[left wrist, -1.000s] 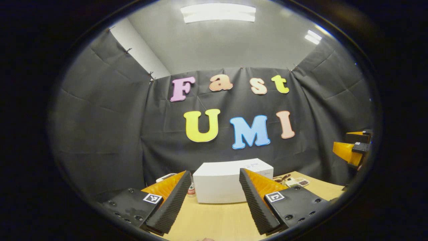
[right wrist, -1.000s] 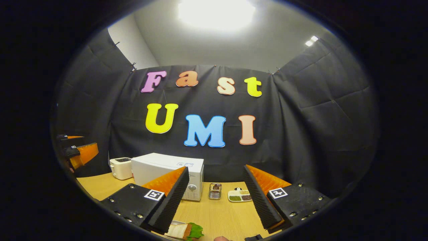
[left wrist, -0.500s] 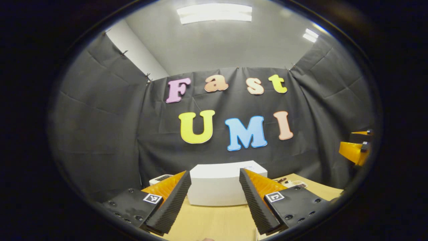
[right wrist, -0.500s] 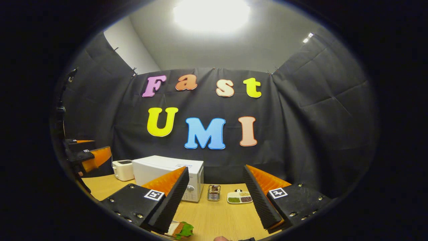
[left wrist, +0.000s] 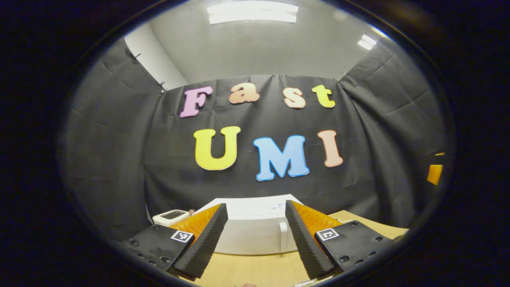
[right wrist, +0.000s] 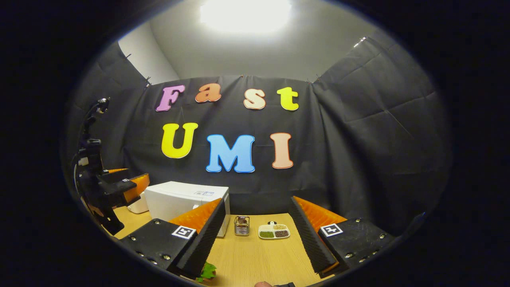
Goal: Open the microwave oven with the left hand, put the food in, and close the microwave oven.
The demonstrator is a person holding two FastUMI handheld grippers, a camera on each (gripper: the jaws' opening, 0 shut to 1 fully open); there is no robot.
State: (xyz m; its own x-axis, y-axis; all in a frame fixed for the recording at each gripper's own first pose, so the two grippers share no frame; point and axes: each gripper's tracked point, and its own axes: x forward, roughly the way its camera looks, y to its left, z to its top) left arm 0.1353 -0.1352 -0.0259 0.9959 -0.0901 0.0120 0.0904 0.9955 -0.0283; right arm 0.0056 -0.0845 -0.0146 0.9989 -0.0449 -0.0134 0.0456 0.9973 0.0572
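The white microwave (left wrist: 247, 233) stands shut straight ahead in the left gripper view, its vertical door handle (left wrist: 283, 238) just inside my right-hand finger. My left gripper (left wrist: 255, 243) is open and empty, a short way in front of the door. In the right gripper view the microwave (right wrist: 181, 199) sits at the left, with the left gripper (right wrist: 119, 189) hovering beside its near corner. My right gripper (right wrist: 255, 243) is open and empty above the wooden table (right wrist: 255, 255). A green leaf of the food (right wrist: 207, 272) peeks out under its left finger; the remainder is hidden.
A white toaster (left wrist: 171, 216) stands left of the microwave. A small metal holder (right wrist: 241, 225) and a white divided dish (right wrist: 273, 231) of seasonings sit right of the microwave. The other gripper (left wrist: 434, 173) shows at the far right edge of the left gripper view.
My left gripper has moved closer to the microwave, whose door handle now shows between the fingers. In the right gripper view the food has slid almost out of sight at the bottom.
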